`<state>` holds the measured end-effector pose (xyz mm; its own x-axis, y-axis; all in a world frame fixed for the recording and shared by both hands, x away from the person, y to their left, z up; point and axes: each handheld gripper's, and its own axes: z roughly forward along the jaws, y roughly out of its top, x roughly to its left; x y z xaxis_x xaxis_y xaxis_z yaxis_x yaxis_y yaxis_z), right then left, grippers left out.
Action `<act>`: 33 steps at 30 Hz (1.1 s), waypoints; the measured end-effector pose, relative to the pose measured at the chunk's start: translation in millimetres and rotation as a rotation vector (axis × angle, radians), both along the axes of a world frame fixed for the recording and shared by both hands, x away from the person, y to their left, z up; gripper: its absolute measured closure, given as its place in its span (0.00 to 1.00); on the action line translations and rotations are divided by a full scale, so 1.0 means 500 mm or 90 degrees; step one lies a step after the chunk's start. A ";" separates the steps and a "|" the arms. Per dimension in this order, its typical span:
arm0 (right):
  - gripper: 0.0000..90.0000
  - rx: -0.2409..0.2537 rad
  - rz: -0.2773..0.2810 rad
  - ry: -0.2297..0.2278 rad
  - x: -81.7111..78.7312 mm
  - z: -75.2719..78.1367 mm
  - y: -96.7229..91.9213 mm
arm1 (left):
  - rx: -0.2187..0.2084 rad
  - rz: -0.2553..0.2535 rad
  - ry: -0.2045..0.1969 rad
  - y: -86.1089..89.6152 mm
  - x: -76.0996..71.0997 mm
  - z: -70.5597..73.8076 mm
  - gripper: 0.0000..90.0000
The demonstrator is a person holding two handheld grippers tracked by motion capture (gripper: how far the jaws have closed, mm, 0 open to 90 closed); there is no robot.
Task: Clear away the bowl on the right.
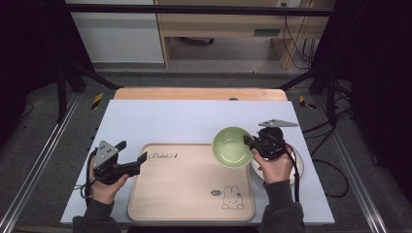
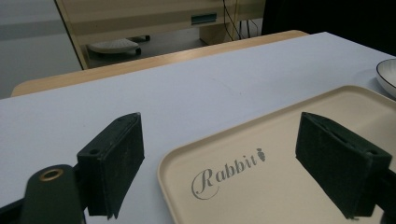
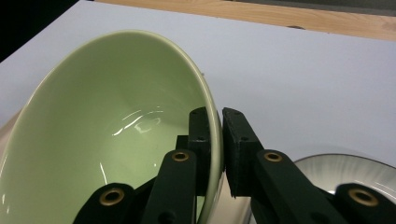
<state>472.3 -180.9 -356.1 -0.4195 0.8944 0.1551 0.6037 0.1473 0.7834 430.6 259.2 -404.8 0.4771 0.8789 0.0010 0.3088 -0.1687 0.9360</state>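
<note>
Bowl (image 1: pixel 231 146) in transit: we carry it by its rim, clamped in our right gripper (image 1: pixel 249 141), over the tray's (image 1: pixel 189 194) far right corner. Next we lower it flat. Our left gripper (image 2: pixel 219 163) waits, jaws apart.

lab | black frame rails (image 1: pixel 194 9) | floor cables (image 1: pixel 335 174)

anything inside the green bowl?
The green bowl looks empty: glossy inner wall and bottom, just reflections. The right hand-held gripper pinches its rim, and its inner jaw hides a small patch of wall.
</note>
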 end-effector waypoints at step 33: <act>0.92 0.002 0.062 0.021 0.047 -0.031 0.121 | -0.004 0.000 -0.004 0.004 -0.002 0.005 0.17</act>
